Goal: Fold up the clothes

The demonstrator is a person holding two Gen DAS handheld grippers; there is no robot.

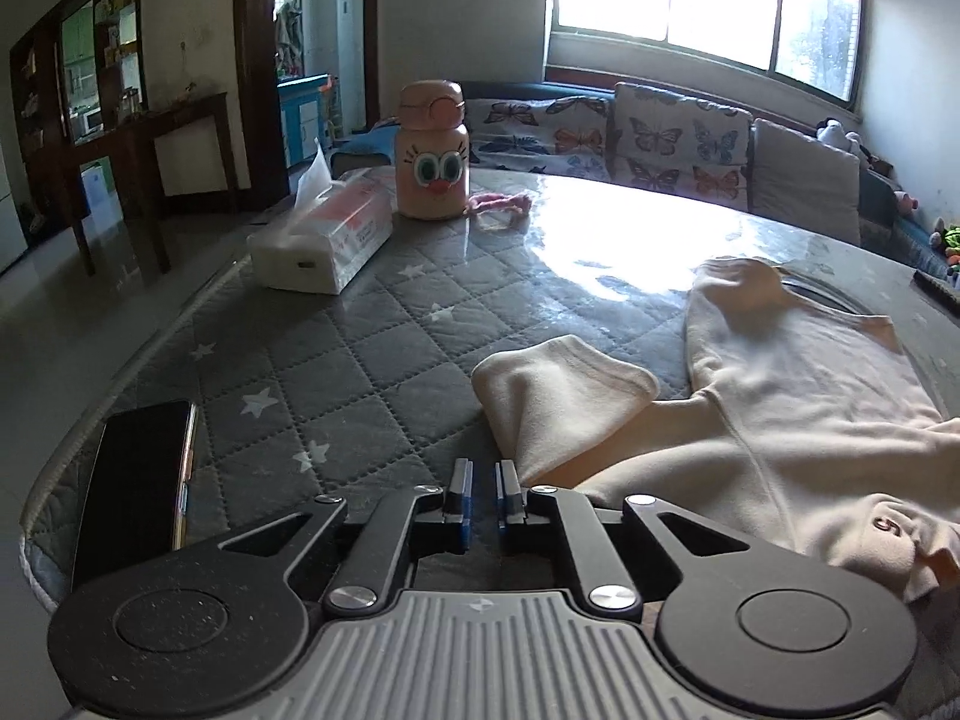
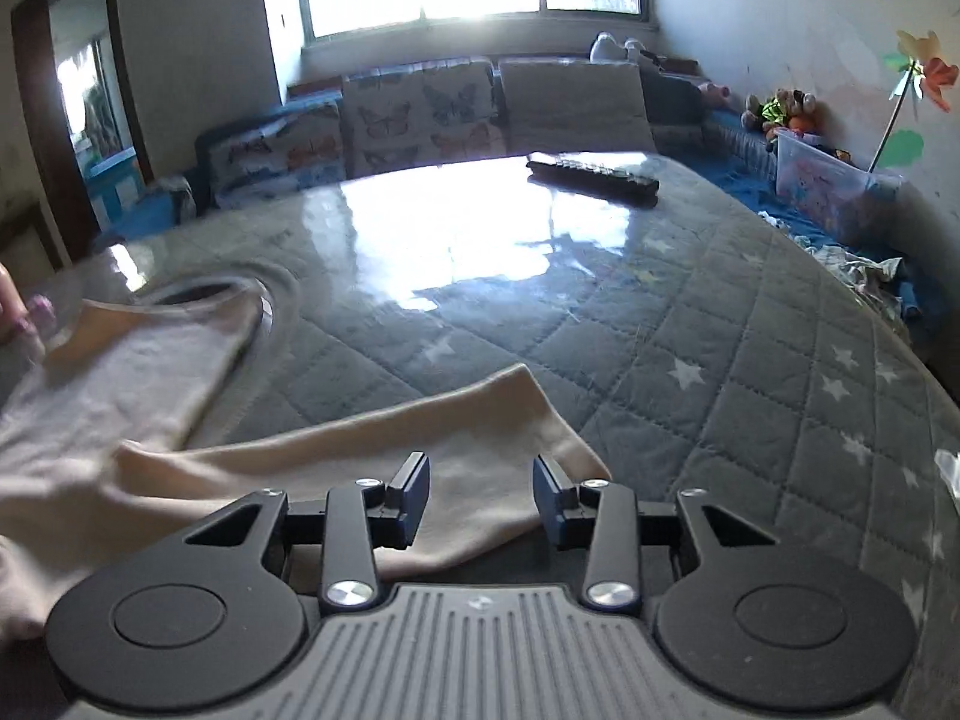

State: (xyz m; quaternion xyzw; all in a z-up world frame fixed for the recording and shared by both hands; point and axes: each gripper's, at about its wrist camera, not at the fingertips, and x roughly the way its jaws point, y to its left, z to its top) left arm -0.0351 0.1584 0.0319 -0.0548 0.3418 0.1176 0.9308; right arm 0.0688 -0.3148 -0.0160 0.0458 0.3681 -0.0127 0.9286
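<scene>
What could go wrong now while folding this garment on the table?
The left gripper is nearly shut beside the sleeve, not on it, so it may close on nothing. The right gripper is open over the hem; its grasp may miss one layer. Dragging the cloth leftward might push the phone.

Daylight floods in from the window (image 1: 708,0), blown out to white in both views. It throws strong glare across the glossy counter (image 1: 588,252), hiding the quilted pattern there. The room's left side sits dim. Fisheye bending curves every edge, corners vignette black, and the cream garment (image 2: 120,372) blurs at the right view's left.
</scene>
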